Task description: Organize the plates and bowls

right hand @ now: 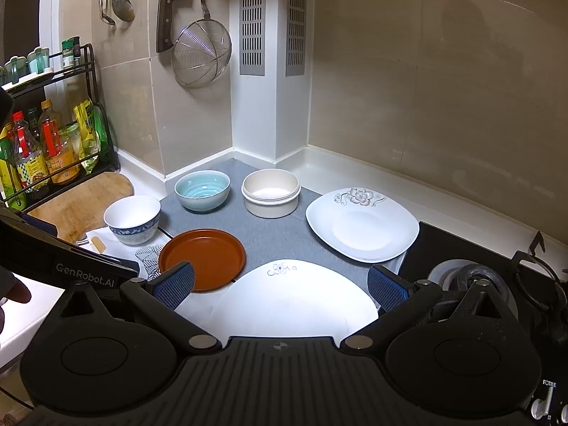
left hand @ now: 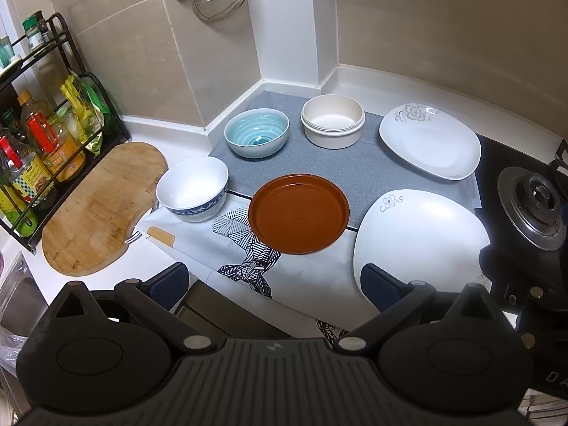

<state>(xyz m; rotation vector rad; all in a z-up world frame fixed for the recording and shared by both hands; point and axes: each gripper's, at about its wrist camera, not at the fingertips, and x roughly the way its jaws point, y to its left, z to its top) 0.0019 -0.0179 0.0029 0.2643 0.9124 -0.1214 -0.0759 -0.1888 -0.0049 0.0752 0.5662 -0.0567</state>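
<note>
So we haven't grabbed anything yet: both the left gripper (left hand: 275, 280) and right gripper (right hand: 280, 284) hang spread and empty over the counter's front edge. Near white plate (right hand: 294, 298) first, we'd guess, then brown plate (left hand: 299, 213), then bowls (left hand: 256, 134) at the back corner.

Left tool (left hand: 275, 285): jaws spread wide, blue pads (left hand: 174, 280) empty, nothing between them, held above the desk. Right tool (right hand: 280, 284): jaws likewise wide apart, empty, angled downward. Fingertip of a hand (right hand: 16, 293) visible at left edge.
</note>
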